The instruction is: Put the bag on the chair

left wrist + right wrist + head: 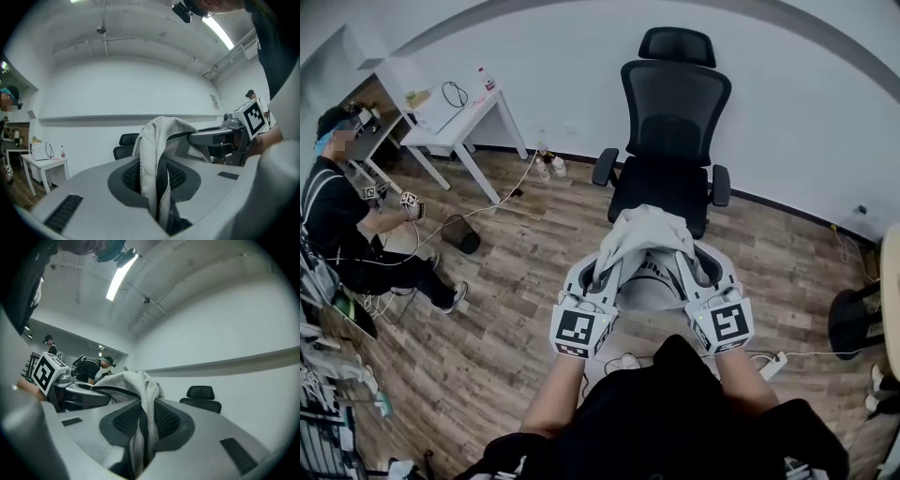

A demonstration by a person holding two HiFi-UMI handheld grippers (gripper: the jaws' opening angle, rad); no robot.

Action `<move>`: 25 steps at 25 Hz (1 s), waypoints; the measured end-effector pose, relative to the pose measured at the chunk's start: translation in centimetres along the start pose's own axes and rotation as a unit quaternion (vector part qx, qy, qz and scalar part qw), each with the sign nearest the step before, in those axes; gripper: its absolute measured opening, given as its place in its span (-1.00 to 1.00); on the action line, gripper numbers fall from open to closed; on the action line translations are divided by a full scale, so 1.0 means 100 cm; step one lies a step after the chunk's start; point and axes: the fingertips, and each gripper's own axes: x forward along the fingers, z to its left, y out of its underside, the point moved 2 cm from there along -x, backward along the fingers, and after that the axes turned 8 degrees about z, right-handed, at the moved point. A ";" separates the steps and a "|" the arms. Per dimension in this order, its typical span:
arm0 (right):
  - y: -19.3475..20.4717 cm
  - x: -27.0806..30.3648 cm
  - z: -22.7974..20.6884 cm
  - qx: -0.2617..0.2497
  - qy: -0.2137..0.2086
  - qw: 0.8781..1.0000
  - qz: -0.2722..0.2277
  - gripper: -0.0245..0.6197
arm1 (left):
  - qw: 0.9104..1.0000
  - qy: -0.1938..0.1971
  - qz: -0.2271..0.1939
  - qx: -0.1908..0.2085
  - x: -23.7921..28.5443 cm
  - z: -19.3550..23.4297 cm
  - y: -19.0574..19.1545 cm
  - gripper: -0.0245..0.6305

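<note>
A pale grey cloth bag hangs between my two grippers, held up in front of a black mesh office chair that stands against the white wall. My left gripper is shut on the bag's left side; its pads pinch a fold of the cloth. My right gripper is shut on the bag's right side, with the cloth squeezed between its pads. The chair's headrest shows behind the bag in the left gripper view, and the chair's headrest also shows in the right gripper view.
A white table with a bottle and cables stands at the back left. A seated person is at the left, with a black bin near. A dark stool is at the right, and a power strip lies on the wooden floor.
</note>
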 end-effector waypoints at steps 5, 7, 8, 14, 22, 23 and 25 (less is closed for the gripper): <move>-0.002 0.019 -0.007 -0.001 -0.002 1.000 0.004 -0.66 | 1.000 0.009 -0.001 -0.002 0.015 0.015 -0.001 -0.72; 0.000 0.026 -0.011 0.004 -0.004 1.000 0.003 -0.66 | 1.000 0.015 0.002 -0.004 0.022 0.019 0.001 -0.72; 0.002 0.030 -0.013 0.009 -0.006 1.000 0.003 -0.66 | 1.000 0.018 0.004 -0.004 0.026 0.021 0.002 -0.72; 0.006 0.060 -0.020 0.010 -0.013 1.000 0.014 -0.66 | 1.000 0.020 0.014 -0.009 0.042 0.041 0.006 -0.72; 0.013 0.104 -0.050 0.021 -0.023 0.999 0.015 -0.66 | 0.999 0.023 0.024 -0.011 0.087 0.062 0.007 -0.72; 0.013 0.110 -0.055 0.019 -0.025 0.999 0.016 -0.66 | 0.999 0.023 0.025 -0.012 0.094 0.065 0.006 -0.72; 0.012 0.120 -0.065 0.015 -0.027 0.999 0.016 -0.66 | 0.999 0.025 0.026 -0.011 0.107 0.070 0.003 -0.72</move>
